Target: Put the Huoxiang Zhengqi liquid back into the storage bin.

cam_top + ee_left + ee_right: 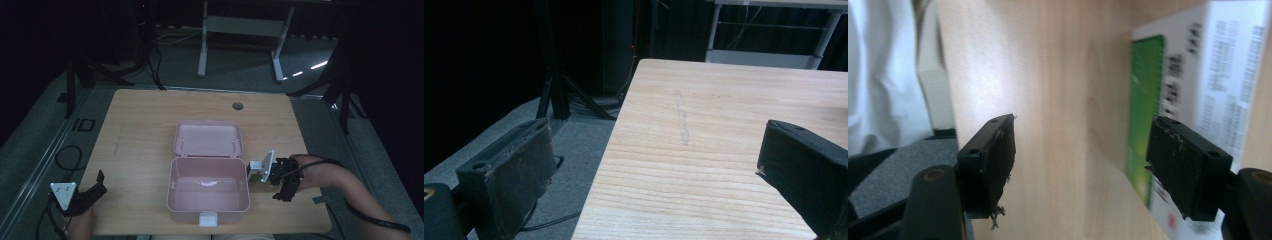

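Small white-and-green carton (1193, 90) lies flat on the bench (145, 130), right of the open pink box (207, 192). Looks light, stiff, crushable: pinch across its narrow edges. Right gripper (1080, 170) jaws released beside it; left gripper (649, 170) also wide, empty.

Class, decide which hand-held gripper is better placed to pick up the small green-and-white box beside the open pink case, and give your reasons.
The right hand-held gripper: its open jaws are right beside the small box next to the pink case. The left hand-held gripper sits far off at the table's near-left corner.

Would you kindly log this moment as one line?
right tool open beside white-green box | left tool open, idle | pink case lid open
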